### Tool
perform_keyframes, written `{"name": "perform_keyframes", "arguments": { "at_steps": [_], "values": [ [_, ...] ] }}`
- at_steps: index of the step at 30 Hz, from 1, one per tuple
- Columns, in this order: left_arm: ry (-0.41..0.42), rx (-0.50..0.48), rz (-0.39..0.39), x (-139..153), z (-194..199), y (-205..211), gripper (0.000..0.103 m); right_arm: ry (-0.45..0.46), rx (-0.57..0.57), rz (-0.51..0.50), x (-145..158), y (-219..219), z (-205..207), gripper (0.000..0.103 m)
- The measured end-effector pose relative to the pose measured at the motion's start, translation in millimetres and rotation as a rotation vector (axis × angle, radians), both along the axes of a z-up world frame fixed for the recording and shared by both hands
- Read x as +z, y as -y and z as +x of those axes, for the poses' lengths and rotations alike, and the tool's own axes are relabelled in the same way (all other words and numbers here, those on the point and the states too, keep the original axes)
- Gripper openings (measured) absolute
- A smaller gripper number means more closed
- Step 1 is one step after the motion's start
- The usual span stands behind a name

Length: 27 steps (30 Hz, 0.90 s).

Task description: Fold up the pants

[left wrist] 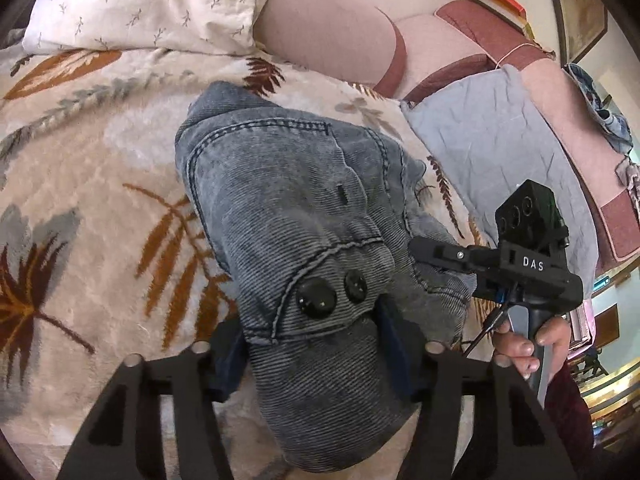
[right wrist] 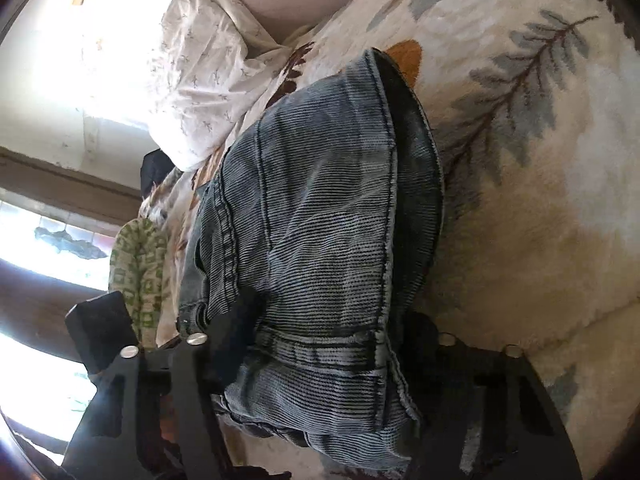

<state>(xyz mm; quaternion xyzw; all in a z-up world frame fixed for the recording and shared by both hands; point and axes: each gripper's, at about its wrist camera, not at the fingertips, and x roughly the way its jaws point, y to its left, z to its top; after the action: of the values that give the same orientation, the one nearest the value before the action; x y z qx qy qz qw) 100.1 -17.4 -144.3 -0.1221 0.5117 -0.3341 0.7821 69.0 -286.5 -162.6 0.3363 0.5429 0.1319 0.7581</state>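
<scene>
1. Nearest the left wrist camera, the left gripper (left wrist: 316,356) has its two fingers closed on a bunched fold of the pants (left wrist: 288,200) — grey-blue ribbed denim with two black buttons (left wrist: 330,294) on a flap just beyond the pads.
2. Close to the right wrist camera, the right gripper (right wrist: 320,344) is likewise clamped on a thick wad of the same pants (right wrist: 320,216), at a seamed band; cloth fills the gap between its fingers.
3. Right of the buttons in the left view, the right gripper (left wrist: 432,250) reaches into the fabric edge, with a hand (left wrist: 528,344) wrapped round its handle and a black camera block on top.
4. Under the pants lies a fluffy cream blanket (left wrist: 100,184) printed with brown, orange and grey leaves; the garment lies bunched on it, partly folded over itself.
5. Beyond the pants to the right, a wrinkled pale-blue cloth (left wrist: 496,152) rests on the bed, touching the blanket edge.
6. Farther off on the left, a white pillow (left wrist: 148,4) with a small sprig print lies at the bed's head — beside it a pink padded headboard (left wrist: 328,36).
7. Farthest right, books (left wrist: 500,2) sit on the dusty-red bed frame.
</scene>
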Motion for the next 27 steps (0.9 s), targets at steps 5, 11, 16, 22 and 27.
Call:
{"name": "perform_keyframes", "arguments": {
  "at_steps": [5, 11, 16, 22, 27],
  "values": [
    [0.053, 0.024, 0.009, 16.6, -1.0, -10.9, 0.053, 0.035, 0.005, -0.050, 16.0, -15.0, -0.3, 0.047],
    [0.104, 0.113, 0.007, 43.1, -2.7, -47.6, 0.053, 0.107, 0.017, -0.048, 34.2, -40.1, 5.2, 0.039],
    [0.193, 0.209, 0.078, 55.2, -5.8, -78.7, 0.053, 0.205, 0.066, -0.039, 42.3, -80.8, 17.6, 0.037],
    [0.222, 0.303, 0.167, 43.8, 8.0, -94.9, 0.053, 0.269, 0.115, -0.065, 30.7, -127.7, 36.9, 0.037],
    [0.103, 0.335, 0.242, 13.2, 21.5, -97.9, 0.062, 0.199, 0.124, -0.139, 3.8, -143.6, 57.1, 0.041]
  ]
}}
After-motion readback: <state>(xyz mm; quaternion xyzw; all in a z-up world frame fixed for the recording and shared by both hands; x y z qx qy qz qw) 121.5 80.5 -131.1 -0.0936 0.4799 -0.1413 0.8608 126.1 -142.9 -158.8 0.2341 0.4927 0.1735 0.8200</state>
